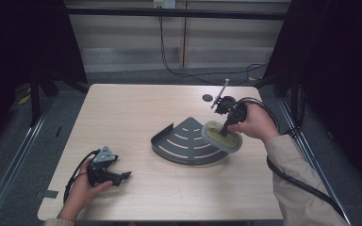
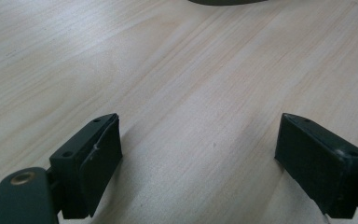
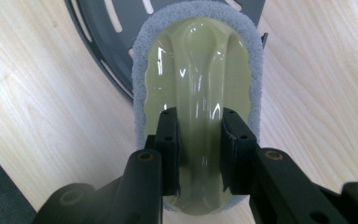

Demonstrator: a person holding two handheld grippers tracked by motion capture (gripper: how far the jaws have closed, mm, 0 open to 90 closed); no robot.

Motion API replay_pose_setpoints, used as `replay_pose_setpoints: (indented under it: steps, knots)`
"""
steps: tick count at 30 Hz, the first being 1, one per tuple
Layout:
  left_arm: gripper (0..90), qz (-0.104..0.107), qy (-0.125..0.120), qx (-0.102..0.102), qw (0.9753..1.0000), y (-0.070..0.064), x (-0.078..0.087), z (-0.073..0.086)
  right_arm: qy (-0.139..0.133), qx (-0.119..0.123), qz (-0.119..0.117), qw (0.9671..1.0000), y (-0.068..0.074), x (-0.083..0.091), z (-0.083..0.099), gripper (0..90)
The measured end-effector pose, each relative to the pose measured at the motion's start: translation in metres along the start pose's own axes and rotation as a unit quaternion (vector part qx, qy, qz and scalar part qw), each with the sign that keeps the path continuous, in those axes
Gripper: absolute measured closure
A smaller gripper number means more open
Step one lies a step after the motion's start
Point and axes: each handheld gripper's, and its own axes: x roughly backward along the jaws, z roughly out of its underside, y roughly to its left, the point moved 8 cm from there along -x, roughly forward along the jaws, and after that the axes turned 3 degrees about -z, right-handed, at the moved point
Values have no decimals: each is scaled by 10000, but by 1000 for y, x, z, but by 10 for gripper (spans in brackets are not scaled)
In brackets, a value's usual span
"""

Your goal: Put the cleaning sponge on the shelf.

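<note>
A scrub pad [image 1: 222,136] with a pale yellow-green plastic grip and a grey fibre rim rests at the right edge of a dark grey quarter-circle slotted tray [image 1: 186,141] in mid-table. My right gripper [image 1: 226,127] is shut on the pad's raised centre ridge; in the right gripper view the scrub pad [image 3: 198,88] overlaps the tray [image 3: 112,28] and both jaws pinch the ridge at the gripper's tips [image 3: 199,140]. My left gripper [image 1: 122,176] lies low at the table's front left, open, with bare wood between its jaws [image 2: 198,158].
The light wooden table [image 1: 136,108] has a small dark round spot [image 1: 208,98] near its far right. Cables trail from both grippers and across the floor behind. Dark frame posts stand at both sides. The tray's edge [image 2: 223,2] shows at the top of the left gripper view.
</note>
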Motion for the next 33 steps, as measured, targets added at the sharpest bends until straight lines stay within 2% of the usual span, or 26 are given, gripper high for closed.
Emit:
replay_pose_setpoints:
  steps: [20,27,33]
  knots:
    - [138,1,-1,0,10000,0,0,0,18,-361,64,9993,-12,-11,-10,712]
    - [138,3,-4,-4,10000,0,0,0,-62,-506,73,9987,-15,-16,-16,712]
    - [138,4,-4,-8,10000,0,0,0,-5,-588,44,9983,-16,-19,-17,712]
